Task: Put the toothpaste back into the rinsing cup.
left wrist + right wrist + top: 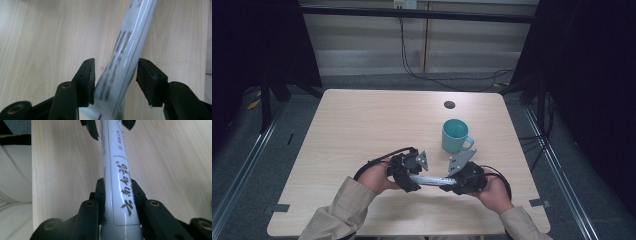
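I see a white tube with dark lettering, slim and long, held just above the table near its front edge, a bit right of centre. Its long axis runs level, roughly parallel to that front edge, one end toward each side edge.

Right gripper is clamped on the tube's right end; in the right gripper view both jaws press flat against its sides. Left gripper sits over the left end with its jaws apart: in the left gripper view the tube lies between them, against the left jaw, a gap showing to the right jaw. So the right one carries it.

The two grippers face each other along the tube, close together. The left one's jaw tips show at the top of the right gripper view.

Behind the right gripper, toward the far right part of the table, a teal mug stands upright, handle toward the right front, apart from the tube. A small dark round hole sits farther back, near the far edge. Nothing lies between tube and mug.
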